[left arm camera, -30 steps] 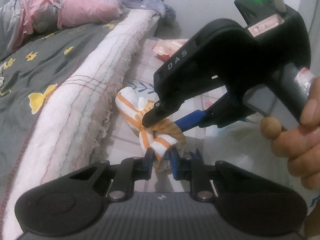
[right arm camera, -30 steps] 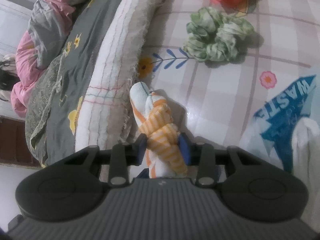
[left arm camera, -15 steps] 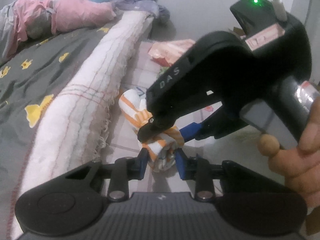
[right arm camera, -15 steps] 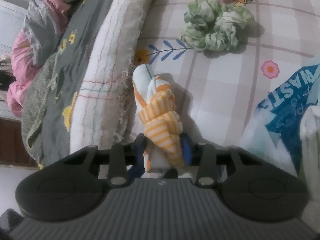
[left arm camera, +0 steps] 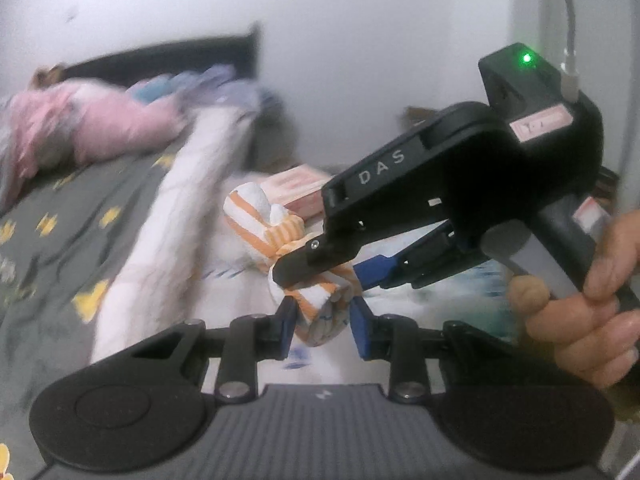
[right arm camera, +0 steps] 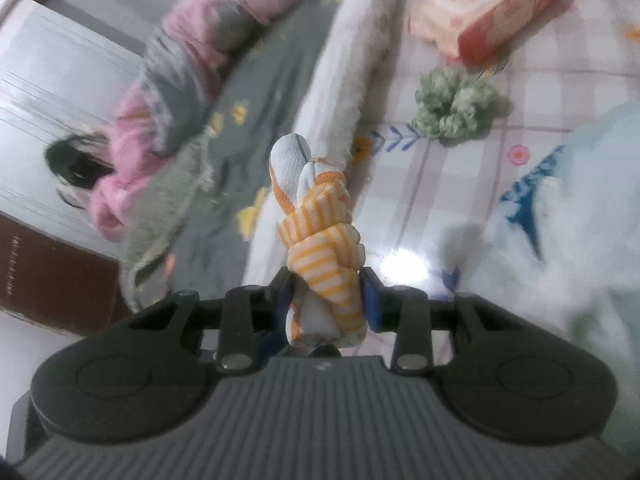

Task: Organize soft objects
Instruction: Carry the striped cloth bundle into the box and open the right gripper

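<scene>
An orange-and-white striped sock bundle (left arm camera: 276,236), tied in a knot, is held up off the floor. My right gripper (right arm camera: 326,296) is shut on its lower part; the bundle (right arm camera: 320,248) stands up between the blue pads. In the left wrist view the right gripper (left arm camera: 320,268) comes in from the right and pinches the knot. My left gripper (left arm camera: 322,320) has its blue pads on either side of the bundle's bottom end with small gaps; whether they touch it is unclear. A green scrunchie (right arm camera: 454,106) lies on the checked floor mat (right arm camera: 440,184).
A mattress with a white fringed blanket (left arm camera: 172,216) and grey bedding (left arm camera: 60,216) runs along the left. A pink-and-red box (right arm camera: 480,12) lies beyond the scrunchie. A white plastic bag with blue print (right arm camera: 560,208) lies at the right. Pink clothes (left arm camera: 100,120) are piled on the bed.
The sock bundle has been lifted off the floor in my right gripper. Both cameras have risen and tilted up. My left gripper's pads have opened a little around the bundle's end.
</scene>
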Motion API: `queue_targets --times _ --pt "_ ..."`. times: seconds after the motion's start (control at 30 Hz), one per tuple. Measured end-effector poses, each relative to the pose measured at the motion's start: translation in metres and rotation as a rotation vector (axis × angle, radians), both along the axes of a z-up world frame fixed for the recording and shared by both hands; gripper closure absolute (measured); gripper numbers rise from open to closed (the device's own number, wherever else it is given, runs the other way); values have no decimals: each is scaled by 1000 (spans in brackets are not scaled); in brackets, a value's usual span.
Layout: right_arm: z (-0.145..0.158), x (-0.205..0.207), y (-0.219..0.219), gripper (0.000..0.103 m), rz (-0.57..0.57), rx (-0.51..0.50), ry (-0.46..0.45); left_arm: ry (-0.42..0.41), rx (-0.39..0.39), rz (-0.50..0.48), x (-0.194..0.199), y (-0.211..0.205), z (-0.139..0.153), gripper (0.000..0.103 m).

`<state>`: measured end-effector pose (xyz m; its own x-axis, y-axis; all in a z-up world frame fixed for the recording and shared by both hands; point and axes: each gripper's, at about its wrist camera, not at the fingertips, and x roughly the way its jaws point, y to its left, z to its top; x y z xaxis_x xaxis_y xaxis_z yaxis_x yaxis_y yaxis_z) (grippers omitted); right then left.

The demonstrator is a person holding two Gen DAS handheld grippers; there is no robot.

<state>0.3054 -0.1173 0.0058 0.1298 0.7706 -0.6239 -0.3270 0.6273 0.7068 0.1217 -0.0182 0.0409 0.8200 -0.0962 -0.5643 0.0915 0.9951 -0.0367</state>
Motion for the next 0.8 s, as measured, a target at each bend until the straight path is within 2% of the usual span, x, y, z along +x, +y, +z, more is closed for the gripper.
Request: queue_targets --times 0.17,0.3,0.4,0.5,0.6,0.7,0.8 --pt "31 -38 -98 68 -123 58 -51 -59 -50 -206 -20 -61 22 72" --pt "46 -75 -187 69 -256 67 -92 -44 -125 -381 -29 -112 28 70" --pt "47 -101 -248 69 -366 52 -115 -29 -130 -449 -35 -143 24 69" --pt "38 -126 -301 69 -462 17 -118 4 -138 -471 -36 -158 17 69" --pt "23 -142 -338 68 -514 -49 -104 24 -125 -455 -34 -153 7 69" --pt "8 -150 -359 68 -514 -115 -82 39 -115 -413 -30 -136 0 69" --pt "-5 -148 -357 66 -449 -183 -68 52 -114 -357 -26 -118 -6 69"
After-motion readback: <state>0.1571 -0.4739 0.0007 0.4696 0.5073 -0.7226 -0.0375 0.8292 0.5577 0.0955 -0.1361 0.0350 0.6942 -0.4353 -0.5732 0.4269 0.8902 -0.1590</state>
